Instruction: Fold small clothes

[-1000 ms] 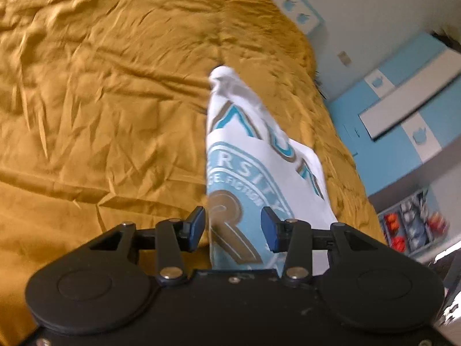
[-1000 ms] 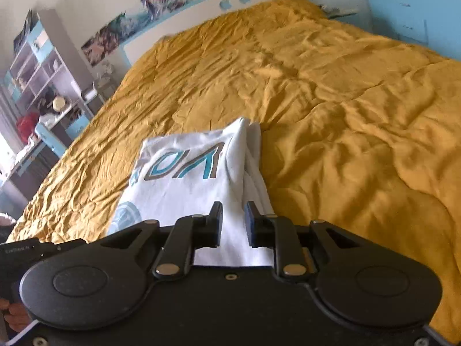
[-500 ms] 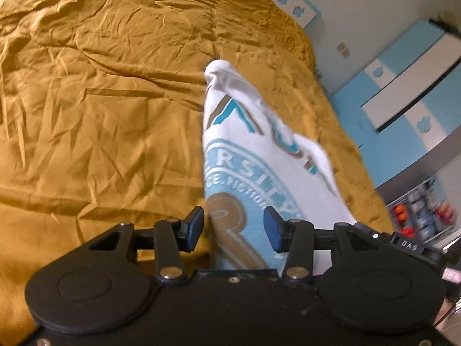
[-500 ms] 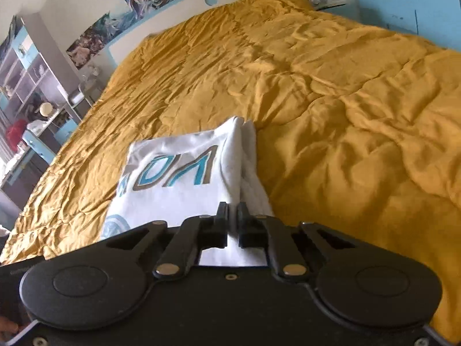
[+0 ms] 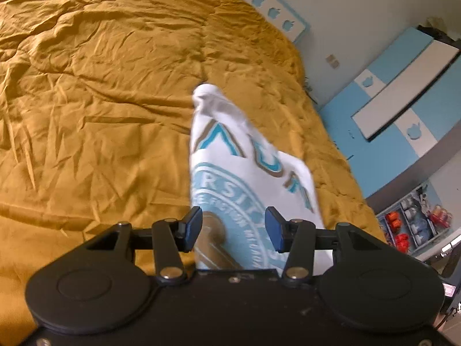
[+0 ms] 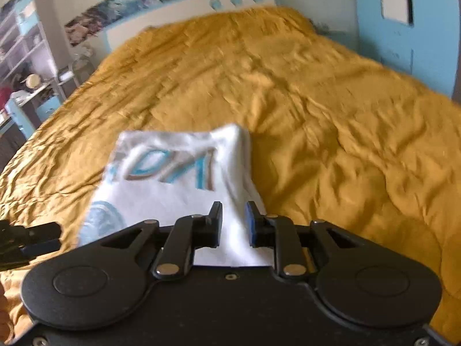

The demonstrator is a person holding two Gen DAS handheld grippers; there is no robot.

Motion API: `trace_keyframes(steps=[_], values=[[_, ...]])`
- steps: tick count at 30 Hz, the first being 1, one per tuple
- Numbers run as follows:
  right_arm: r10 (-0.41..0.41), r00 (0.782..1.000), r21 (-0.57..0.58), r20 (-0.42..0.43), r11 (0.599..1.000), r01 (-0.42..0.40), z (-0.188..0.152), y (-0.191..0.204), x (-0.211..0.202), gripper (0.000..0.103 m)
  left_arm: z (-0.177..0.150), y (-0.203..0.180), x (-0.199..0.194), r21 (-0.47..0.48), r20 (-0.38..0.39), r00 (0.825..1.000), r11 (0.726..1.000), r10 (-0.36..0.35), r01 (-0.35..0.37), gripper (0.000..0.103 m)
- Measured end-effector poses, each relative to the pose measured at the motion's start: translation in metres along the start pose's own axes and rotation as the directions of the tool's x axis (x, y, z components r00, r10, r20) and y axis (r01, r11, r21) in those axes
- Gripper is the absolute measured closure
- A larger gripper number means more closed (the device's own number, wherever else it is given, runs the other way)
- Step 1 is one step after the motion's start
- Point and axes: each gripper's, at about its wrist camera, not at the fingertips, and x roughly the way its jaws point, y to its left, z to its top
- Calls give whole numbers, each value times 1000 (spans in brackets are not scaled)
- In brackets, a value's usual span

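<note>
T-shirt (image 6: 178, 196), white with teal print, lies folded narrow on the mustard bedspread (image 6: 317, 115), near its front edge. Left gripper (image 5: 232, 229) stands open over the printed end, no pinch. Right gripper (image 6: 234, 222) just reopened — cloth between the jaws, pads clear. Looks like release after a fold; next, regrip for the crosswise fold.

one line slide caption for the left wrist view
Open left gripper over a folded white T-shirt with blue print on a mustard-yellow bedspread.

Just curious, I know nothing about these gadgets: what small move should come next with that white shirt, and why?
Probably lift both grippers clear: the folded white shirt lies on the bedspread, and left gripper and right gripper stand open.
</note>
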Motion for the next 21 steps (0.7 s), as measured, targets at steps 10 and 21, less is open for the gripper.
trace_keyframes(steps=[10,21], values=[[29,997,9,-71,1000,-28,-25,4,2,85,-42,-3,0,31,-52,999,999,-8,9,54],[90,994,125,-62,989,-81,-41,-15,-21,86,-48,-10,-28,63,-40,999,998,0,2,54]])
